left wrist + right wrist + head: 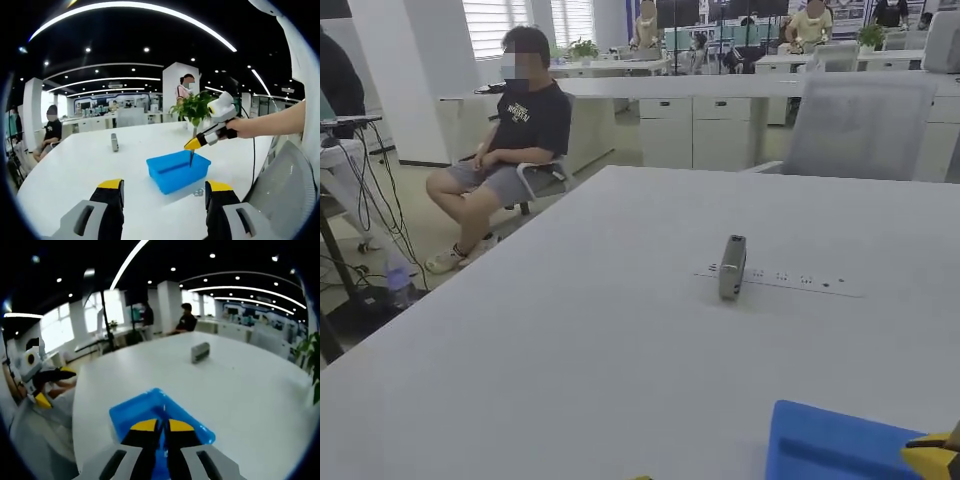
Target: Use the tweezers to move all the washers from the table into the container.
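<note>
1. Left gripper (165, 185): the jaws are spread wide apart with nothing between them. It is held above the white table (85, 165).
2. Right gripper (193, 144): the jaws are closed on the tweezers (191, 157). In the left gripper view it is seen at 2 o'clock, held in a hand (235, 129).
3. Tweezers: these are pointed downward from the yellow jaw tips, and their ends are lowered into the blue container (185, 179). Whether anything is pinched in them cannot be told.
4. Container: this is open-topped and set on the table. It is seen at 12 o'clock ahead of the left gripper's jaws, and at 5 o'clock in the head view.
5. Washers (198, 191): small grey pieces are seen on the table just beside the container, at its 4 o'clock in the left gripper view. Their number cannot be told.
6. Grey block (732, 266): this is stood upright on the table at a flush socket strip (800, 279).
7. Surroundings: a seated person (515, 140) is seen at 10 o'clock in the head view, well apart from the table. A potted plant (192, 107) is placed beyond the container.
</note>
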{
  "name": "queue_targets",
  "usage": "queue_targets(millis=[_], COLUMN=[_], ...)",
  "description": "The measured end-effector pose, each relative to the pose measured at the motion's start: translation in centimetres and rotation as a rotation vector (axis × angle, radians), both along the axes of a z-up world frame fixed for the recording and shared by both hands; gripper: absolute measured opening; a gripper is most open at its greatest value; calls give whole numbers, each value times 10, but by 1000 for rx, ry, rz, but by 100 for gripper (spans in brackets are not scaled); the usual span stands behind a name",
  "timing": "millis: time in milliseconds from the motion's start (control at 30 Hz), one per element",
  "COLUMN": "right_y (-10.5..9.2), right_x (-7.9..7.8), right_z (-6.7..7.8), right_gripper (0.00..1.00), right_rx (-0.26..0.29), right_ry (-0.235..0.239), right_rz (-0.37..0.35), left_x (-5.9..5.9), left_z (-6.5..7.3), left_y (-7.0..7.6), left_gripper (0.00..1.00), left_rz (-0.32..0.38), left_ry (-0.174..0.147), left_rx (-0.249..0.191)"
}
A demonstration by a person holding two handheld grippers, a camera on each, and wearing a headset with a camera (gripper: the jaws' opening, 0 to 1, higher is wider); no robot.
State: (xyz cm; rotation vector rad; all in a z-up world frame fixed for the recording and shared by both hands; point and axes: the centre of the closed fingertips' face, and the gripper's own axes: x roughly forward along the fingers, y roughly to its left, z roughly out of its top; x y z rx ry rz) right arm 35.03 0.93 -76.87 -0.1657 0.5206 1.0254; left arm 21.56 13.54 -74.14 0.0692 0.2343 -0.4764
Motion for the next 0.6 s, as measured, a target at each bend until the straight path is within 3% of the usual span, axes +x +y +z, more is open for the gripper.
queue_targets(millis=[333,467,600], right_y=[5,9,16], right_x=[-38,-56,-73], right_z=[28,29,19], right_gripper=[3,3,3], right_rx=[128,155,169], right_ry=[32,49,73], right_rz=[19,50,78], left_x=[-2,-2,-3], left_z=[-4,-4,-5], left_y=[-2,-3,-3], left_gripper=[61,60,60], left_rz=[-15,-19,-23], left_ry=[20,22,28], left_rx=[8,7,9])
